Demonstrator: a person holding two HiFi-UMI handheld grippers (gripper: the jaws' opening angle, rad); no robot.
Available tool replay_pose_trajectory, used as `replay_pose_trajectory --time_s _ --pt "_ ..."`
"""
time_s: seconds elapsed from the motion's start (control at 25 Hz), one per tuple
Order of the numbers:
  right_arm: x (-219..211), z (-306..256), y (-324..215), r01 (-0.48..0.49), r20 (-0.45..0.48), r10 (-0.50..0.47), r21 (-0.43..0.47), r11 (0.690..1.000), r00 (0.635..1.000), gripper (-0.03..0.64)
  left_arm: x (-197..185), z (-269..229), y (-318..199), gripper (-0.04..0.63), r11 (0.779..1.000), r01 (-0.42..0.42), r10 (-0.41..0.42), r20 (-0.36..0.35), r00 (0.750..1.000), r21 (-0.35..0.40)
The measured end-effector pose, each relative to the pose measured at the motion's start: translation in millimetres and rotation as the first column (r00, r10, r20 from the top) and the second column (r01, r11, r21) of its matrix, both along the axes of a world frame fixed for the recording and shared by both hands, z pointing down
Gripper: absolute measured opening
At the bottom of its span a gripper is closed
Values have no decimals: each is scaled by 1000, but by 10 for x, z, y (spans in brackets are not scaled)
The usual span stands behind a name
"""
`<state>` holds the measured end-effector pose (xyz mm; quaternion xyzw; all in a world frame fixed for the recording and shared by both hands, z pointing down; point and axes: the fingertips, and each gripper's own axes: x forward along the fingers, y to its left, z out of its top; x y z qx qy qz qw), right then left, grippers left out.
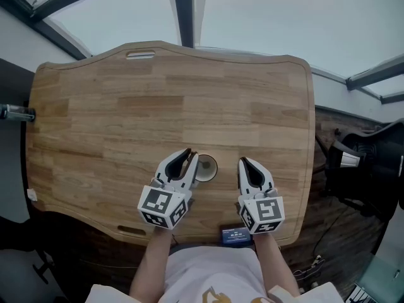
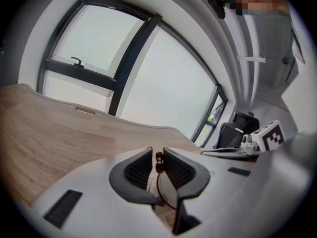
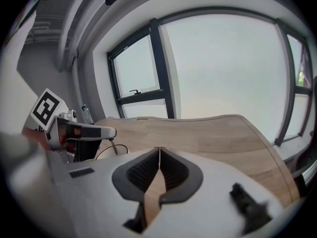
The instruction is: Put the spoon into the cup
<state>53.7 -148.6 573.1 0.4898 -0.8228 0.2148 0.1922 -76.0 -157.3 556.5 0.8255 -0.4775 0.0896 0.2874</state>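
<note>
While my left gripper (image 1: 187,154) leans toward the cup (image 1: 214,167), clamping the spoon (image 2: 159,158), my right gripper (image 1: 245,163) hovers alongside, pinched shut on nothing.

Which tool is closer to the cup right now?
Left. The left tool, shut on the spoon, sits right against the cup's left side. The right tool is shut and empty, off to the cup's right with a gap between.
</note>
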Motion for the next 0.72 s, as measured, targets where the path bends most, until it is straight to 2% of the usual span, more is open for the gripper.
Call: replay_pose_trajectory --time_s 0.48,0.72 --pt "-53 -176 47 24 -22 -23 44 999 999 32 -10 -164 21 85 999 9 -9 -3 1000 47" --pt "-52 -336 119 21 -31 -18 82 996 999 32 -5 -340 77 82 997 21 -16 -54 998 78"
